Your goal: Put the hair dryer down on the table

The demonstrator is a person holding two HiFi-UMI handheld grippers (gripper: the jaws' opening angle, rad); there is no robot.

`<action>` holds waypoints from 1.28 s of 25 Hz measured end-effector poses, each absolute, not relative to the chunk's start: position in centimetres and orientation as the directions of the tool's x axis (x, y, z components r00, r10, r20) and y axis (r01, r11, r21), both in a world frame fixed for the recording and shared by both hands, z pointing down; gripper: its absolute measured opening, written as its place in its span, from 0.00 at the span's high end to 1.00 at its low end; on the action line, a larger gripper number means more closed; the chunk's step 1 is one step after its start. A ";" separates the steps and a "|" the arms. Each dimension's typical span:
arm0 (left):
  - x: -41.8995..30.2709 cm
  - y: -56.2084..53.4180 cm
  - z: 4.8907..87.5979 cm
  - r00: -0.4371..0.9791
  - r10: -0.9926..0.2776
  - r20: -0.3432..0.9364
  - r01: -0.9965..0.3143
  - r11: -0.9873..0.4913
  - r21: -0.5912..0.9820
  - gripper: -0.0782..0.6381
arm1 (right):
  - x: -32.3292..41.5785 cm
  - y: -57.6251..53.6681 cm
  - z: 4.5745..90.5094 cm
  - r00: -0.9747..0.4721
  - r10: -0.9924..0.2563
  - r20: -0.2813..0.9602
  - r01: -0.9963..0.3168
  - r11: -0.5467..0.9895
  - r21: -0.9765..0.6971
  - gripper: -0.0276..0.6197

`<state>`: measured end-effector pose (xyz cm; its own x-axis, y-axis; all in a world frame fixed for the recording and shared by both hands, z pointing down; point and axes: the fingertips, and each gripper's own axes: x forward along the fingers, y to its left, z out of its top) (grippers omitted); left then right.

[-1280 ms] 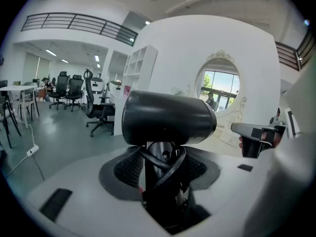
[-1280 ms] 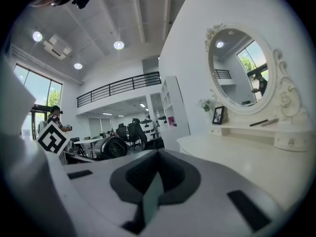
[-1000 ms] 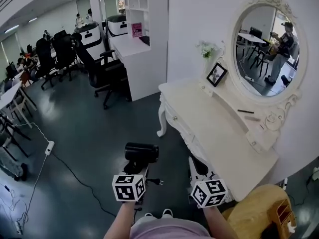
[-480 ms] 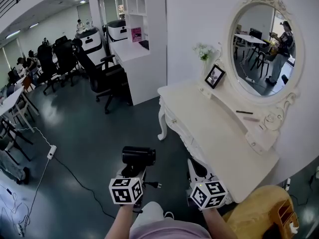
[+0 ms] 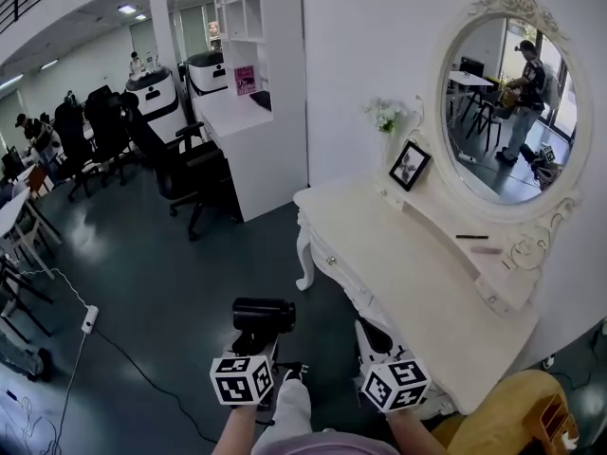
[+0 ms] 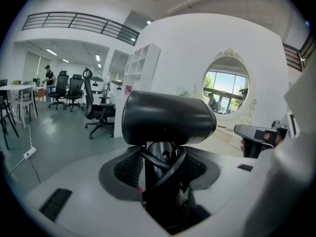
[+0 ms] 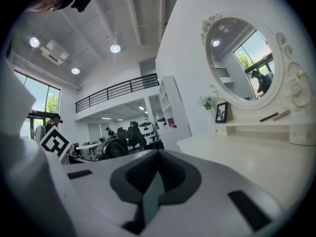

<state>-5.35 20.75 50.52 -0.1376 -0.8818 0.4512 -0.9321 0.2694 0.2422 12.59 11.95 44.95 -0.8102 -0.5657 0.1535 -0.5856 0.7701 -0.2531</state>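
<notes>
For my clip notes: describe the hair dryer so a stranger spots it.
Left of the white dressing table, above the dark floor, the left gripper holds the hair dryer. It alone is held: a black barrel on a cord-wrapped handle.

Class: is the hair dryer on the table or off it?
Off: the left gripper holds the hair dryer in the air, beside the table.

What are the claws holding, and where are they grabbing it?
The left claw holds the black hair dryer by its handle, where the cord is looped. The right claw is shut and holds nothing.
</notes>
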 end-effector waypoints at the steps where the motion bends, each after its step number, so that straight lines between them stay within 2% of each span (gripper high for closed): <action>1: -6.4 19.5 50.6 -0.128 -0.883 0.451 -0.935 0.259 0.242 0.59 | 11.6 10.8 45.1 -0.805 -0.573 0.156 -0.593 0.763 -0.256 0.95; 8: -13.9 10.4 50.4 -0.063 -0.892 0.448 -0.949 0.192 0.250 0.59 | 4.0 3.4 44.9 -0.768 -0.619 0.164 -0.639 0.723 -0.261 0.95; 14: -17.7 3.6 50.0 0.025 -0.893 0.450 -0.963 0.099 0.249 0.59 | 0.5 -1.3 44.7 -0.715 -0.675 0.182 -0.698 0.670 -0.253 0.95; 32: -21.4 -10.5 50.4 0.120 -0.886 0.447 -0.963 0.005 0.269 0.59 | -1.2 -11.3 45.1 -0.600 -0.772 0.208 -0.798 0.560 -0.224 0.95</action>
